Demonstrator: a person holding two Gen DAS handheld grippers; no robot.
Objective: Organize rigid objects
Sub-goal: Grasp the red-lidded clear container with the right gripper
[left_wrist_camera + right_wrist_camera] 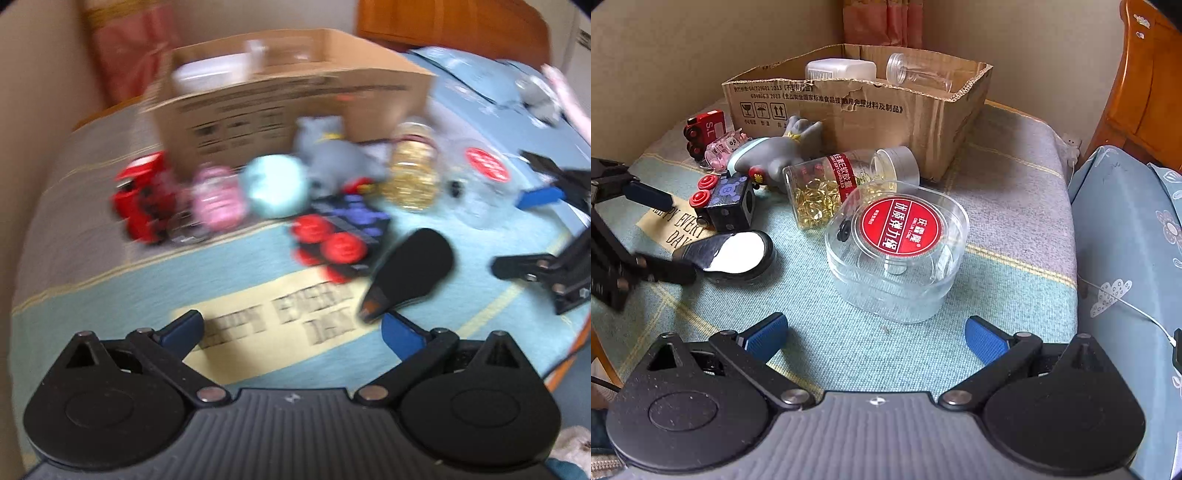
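Observation:
A cardboard box (871, 110) stands at the back of the bed and holds a white container (840, 69) and a clear tube (916, 75). In front of it lie a red toy train (703, 127), a pink toy (722, 149), a grey plush figure (775, 158), a dark toy block with red wheels (726, 203), a capsule bottle (831, 184), a clear spool box with a red label (897, 254) and a black hand mirror (737, 254). My right gripper (875, 338) is open just short of the spool box. My left gripper (291, 330) is open, near the mirror (410, 271).
The objects lie on a light blue blanket (849, 332) with a yellow text patch (258, 332). A blue pillow (1130, 258) sits to the right, a wooden headboard (1145, 92) behind it. A curtain (882, 22) hangs behind the box. The left wrist view is motion-blurred.

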